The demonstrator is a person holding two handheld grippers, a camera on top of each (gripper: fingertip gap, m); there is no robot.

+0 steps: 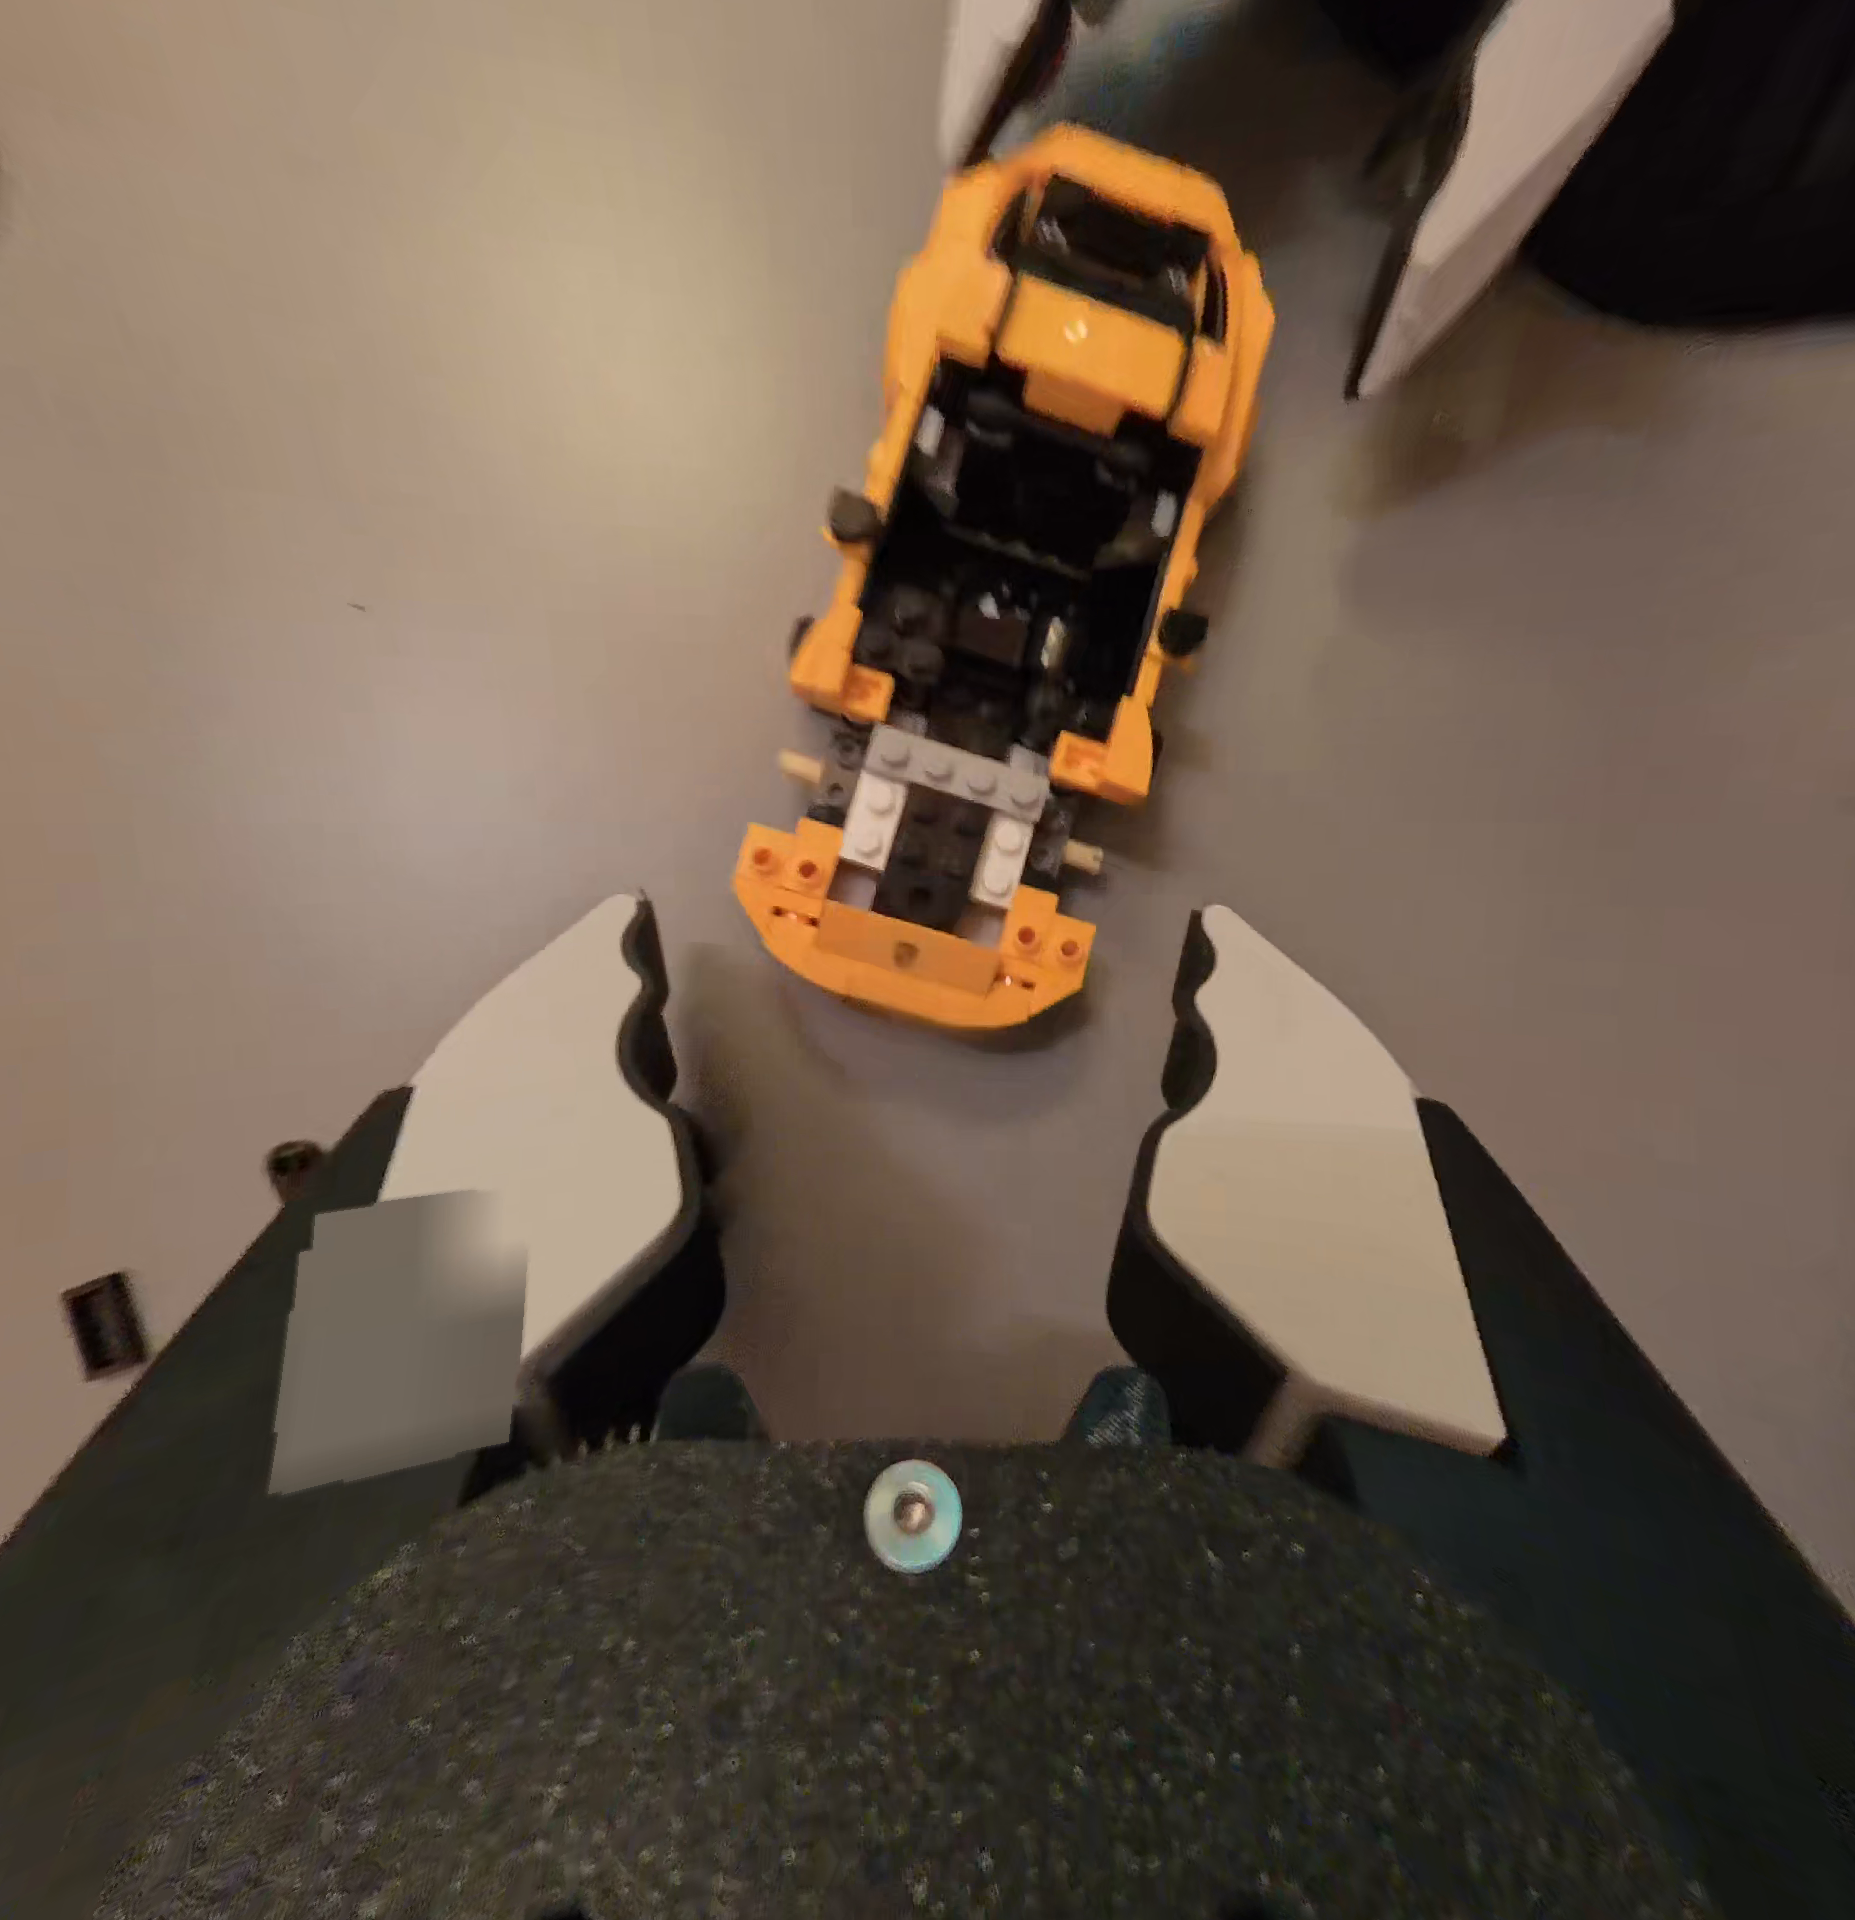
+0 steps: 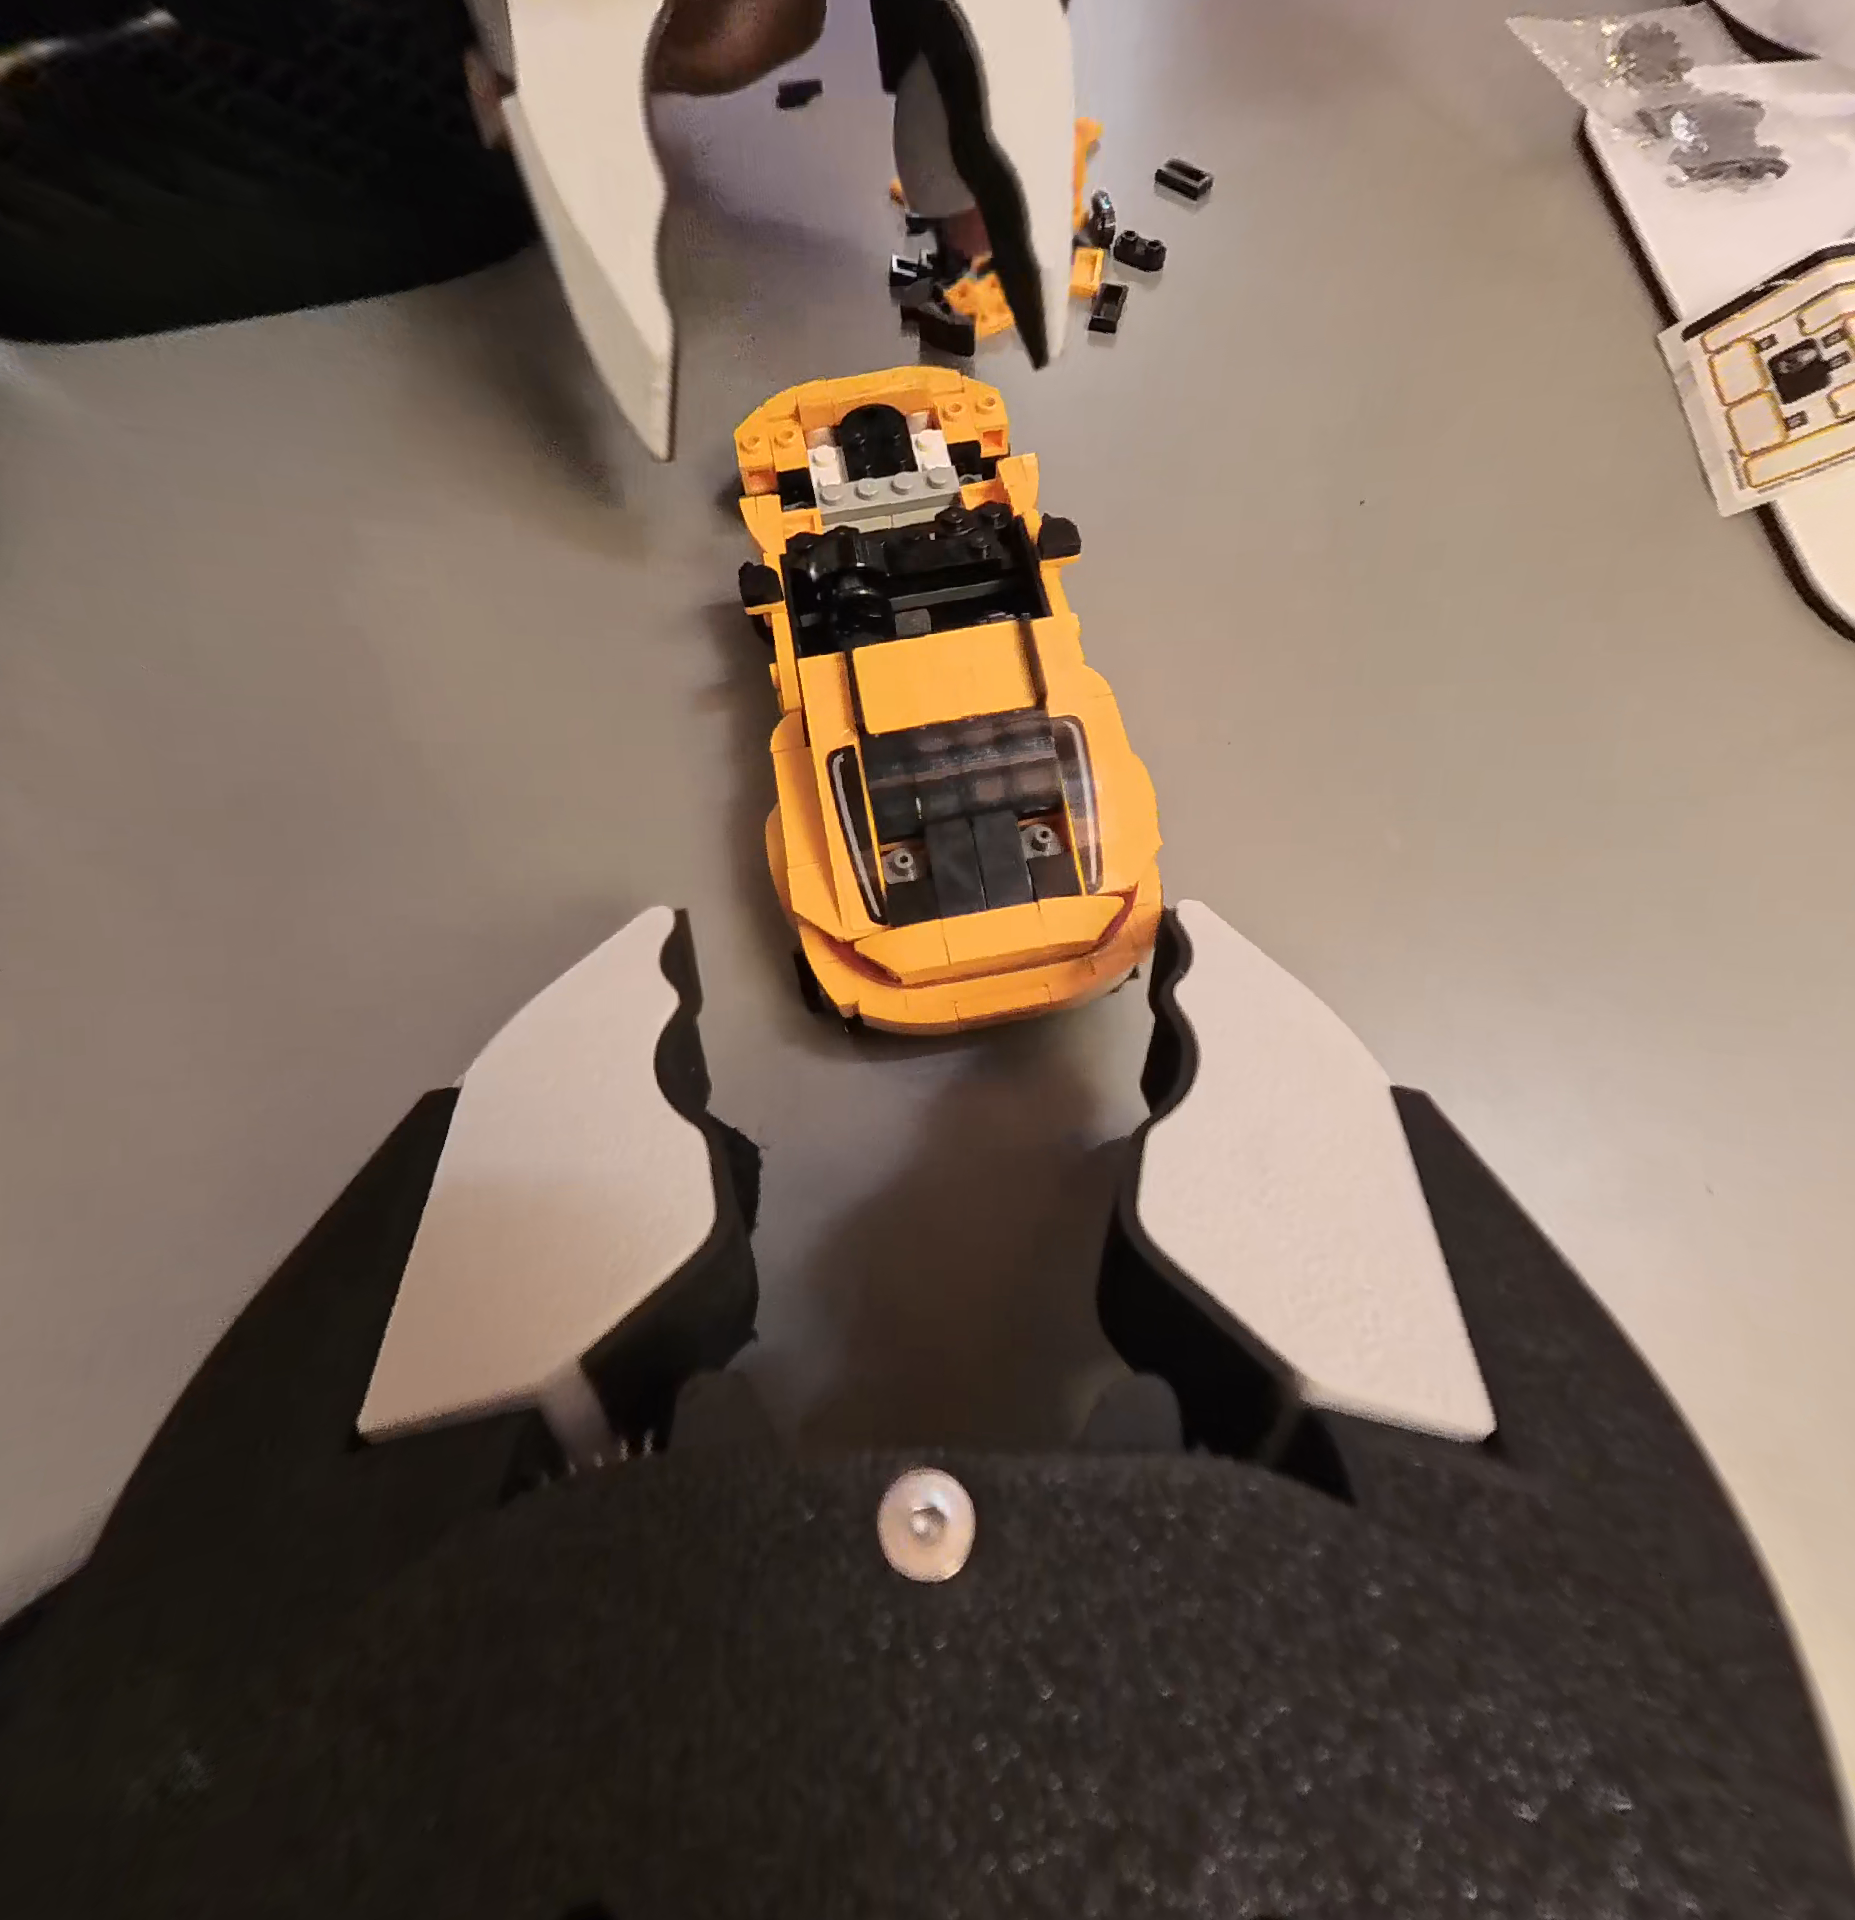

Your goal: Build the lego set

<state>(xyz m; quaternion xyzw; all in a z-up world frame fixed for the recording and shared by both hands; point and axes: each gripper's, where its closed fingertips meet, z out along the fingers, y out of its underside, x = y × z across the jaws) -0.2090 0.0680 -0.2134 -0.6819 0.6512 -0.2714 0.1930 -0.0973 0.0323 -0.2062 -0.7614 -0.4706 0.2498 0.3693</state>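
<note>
Grey table (image 2: pixel 1422 831), dark cloth (image 2: pixel 227 208) beyond.

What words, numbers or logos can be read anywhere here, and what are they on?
Nothing here is legible.
sticker sheet: yellow and black outlines; any print is too small to read.
car: a tiny mark on the end nearest the left wrist view, too blurred to read.

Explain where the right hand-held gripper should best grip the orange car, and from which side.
Probably across the rear body of the orange car, approached from behind. That smooth, finished end faces the open right hand-held gripper and looks narrow enough to fit its gap. The far front end shows exposed studs and looks unfinished, so likely weaker.
</note>
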